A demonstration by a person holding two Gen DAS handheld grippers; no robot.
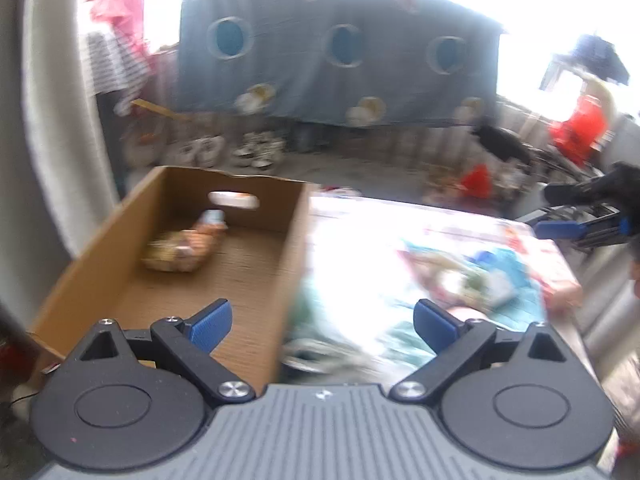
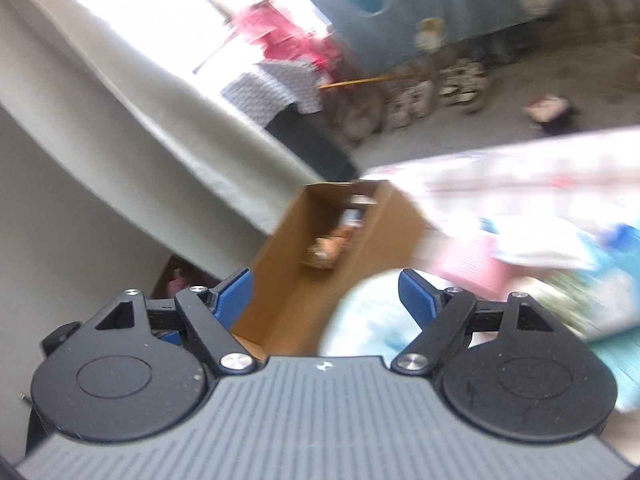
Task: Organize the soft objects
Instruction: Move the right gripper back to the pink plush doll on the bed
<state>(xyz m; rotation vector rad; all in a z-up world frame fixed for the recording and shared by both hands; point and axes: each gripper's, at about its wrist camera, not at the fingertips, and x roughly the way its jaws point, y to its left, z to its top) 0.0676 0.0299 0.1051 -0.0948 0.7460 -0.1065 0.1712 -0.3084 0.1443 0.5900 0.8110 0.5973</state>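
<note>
I'm looking at a bed [image 1: 420, 216] spread with a bright patterned quilt, a blue circle-print sheet [image 1: 340, 52] hanging behind and shoes [image 1: 256, 150] lining the concrete floor. A tan soft toy [image 1: 180, 250] is lying inside the cardboard box [image 1: 248, 280] — both grippers are standing released, empty. My left gripper [image 1: 322, 326] view alone is showing the right gripper [image 1: 560, 229]; the right gripper's view is adding a pale blue pillow [image 2: 372, 320].

I see a brown cardboard box [image 1: 256, 264], open-topped, long and narrow, on the left of the scene, with an oval hand-hole in its far end wall. One soft object [image 1: 180, 250] lies on its floor toward the far end: tan and orange, lumpy, blurred, with a pale blue part at its far tip. To the right of the box, a pile of soft items [image 1: 472, 280] in teal, white and pink lies on a bright patterned surface.
</note>
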